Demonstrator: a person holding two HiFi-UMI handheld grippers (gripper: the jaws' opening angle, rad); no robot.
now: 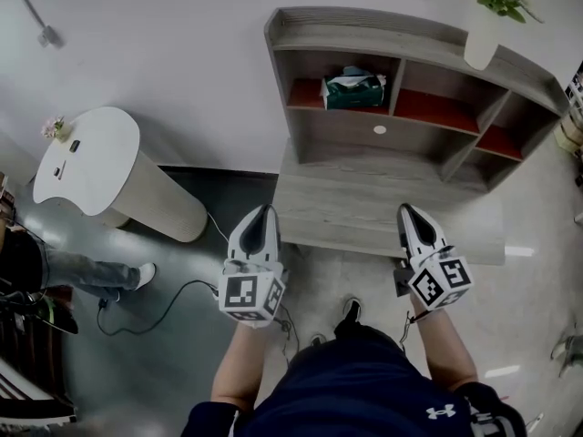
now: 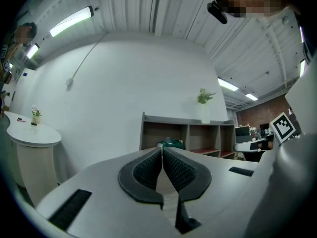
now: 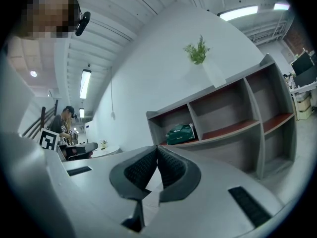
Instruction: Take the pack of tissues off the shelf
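Observation:
A green pack of tissues (image 1: 353, 88) lies in the left compartment of the grey shelf unit (image 1: 369, 27), on its red board. It also shows in the right gripper view (image 3: 180, 133) and just above the jaws in the left gripper view (image 2: 170, 144). My left gripper (image 1: 265, 210) is shut and empty, held in front of the shelf's low step, well short of the pack. My right gripper (image 1: 404, 209) is shut and empty too, level with the left one. In both gripper views the jaw pads (image 2: 162, 149) (image 3: 157, 148) touch at the tips.
A white vase with a green plant (image 1: 485, 16) stands on the shelf top at the right. A grey low step (image 1: 364, 203) juts out in front of the shelf. A white round-edged table (image 1: 100, 167) stands at the left, with a cable (image 1: 173, 303) on the floor and a seated person's leg (image 1: 86, 271).

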